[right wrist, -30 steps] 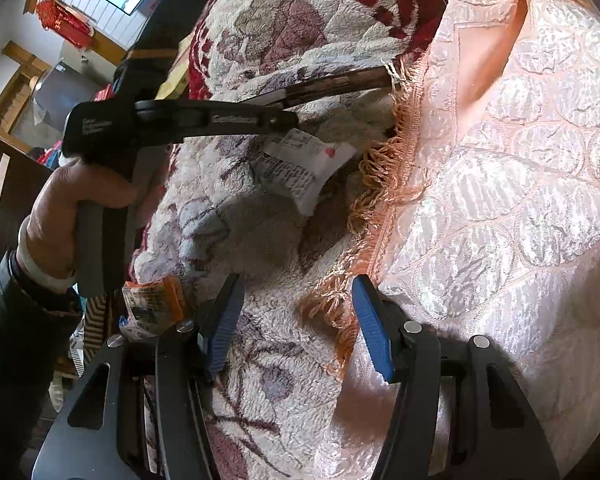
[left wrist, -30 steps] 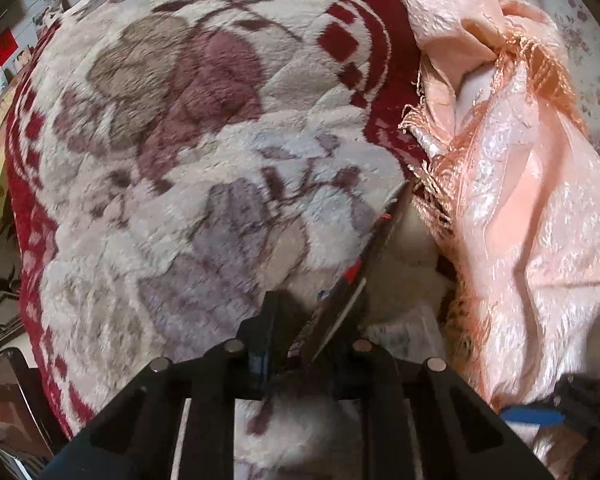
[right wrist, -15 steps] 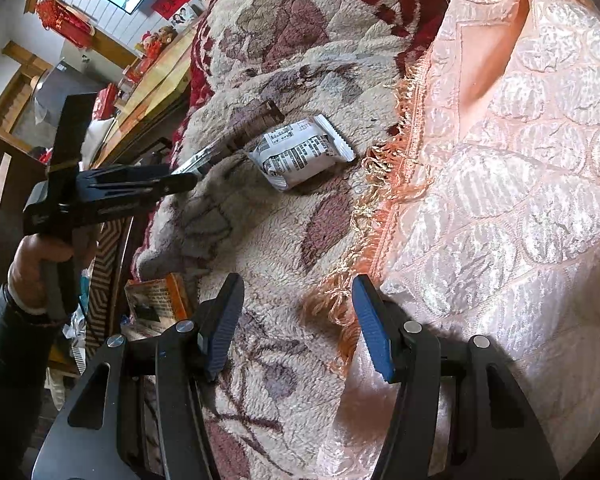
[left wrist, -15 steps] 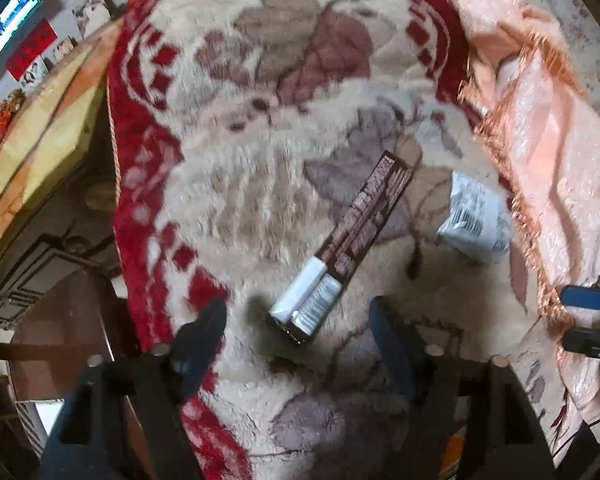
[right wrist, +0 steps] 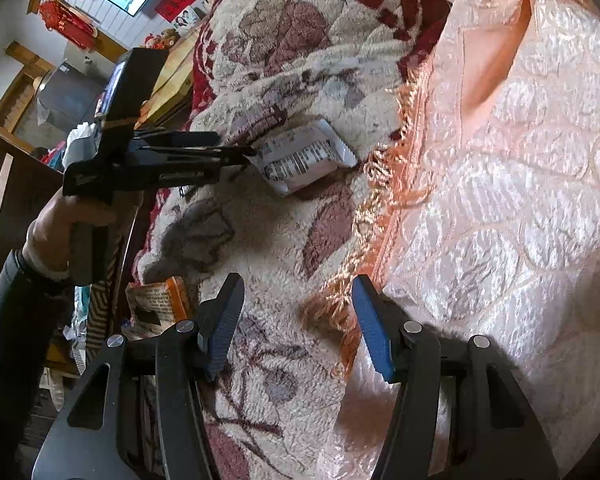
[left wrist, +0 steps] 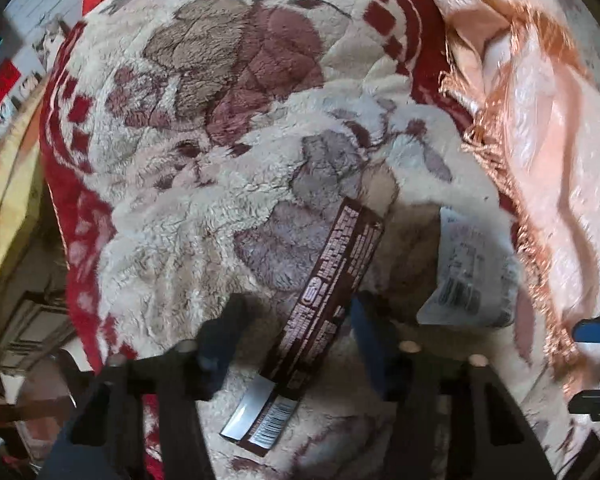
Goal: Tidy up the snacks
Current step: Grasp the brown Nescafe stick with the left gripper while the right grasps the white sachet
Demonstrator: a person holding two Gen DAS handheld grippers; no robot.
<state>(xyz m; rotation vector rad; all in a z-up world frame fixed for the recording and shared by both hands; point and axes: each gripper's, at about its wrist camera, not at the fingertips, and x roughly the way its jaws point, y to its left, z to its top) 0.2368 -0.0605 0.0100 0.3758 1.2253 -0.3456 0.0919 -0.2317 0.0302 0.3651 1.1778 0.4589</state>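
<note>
The long brown snack bar [left wrist: 332, 304] lies flat on the fleece blanket [left wrist: 204, 216], barcode side up; its wrapper is dark brown with rows of pale small print, a round logo near the middle and a silvery panel beside the barcode at the near end. It runs slantwise, its near end toward the blanket's red-bordered edge and its far end pointing at the grey leaf pattern. The left gripper [left wrist: 296, 328] stands over it with a finger on either side; its jaws have just been closing, with the bar between them, yet the pads do not visibly press on it (this view is blurred with motion). Just beside the bar, toward the pink fringed bedspread [left wrist: 548, 168], rests a white snack packet [left wrist: 468, 276] with black print and a barcode, slightly puffed.

In the right wrist view the right gripper [right wrist: 296, 324] hangs released, nothing between its blue pads [right wrist: 374, 332], above the line where the bedspread's fringe meets the blanket; an orange snack box [right wrist: 156, 304] sits at the blanket's lower edge, near a sleeved hand [right wrist: 60, 232] gripping the left tool's handle.
</note>
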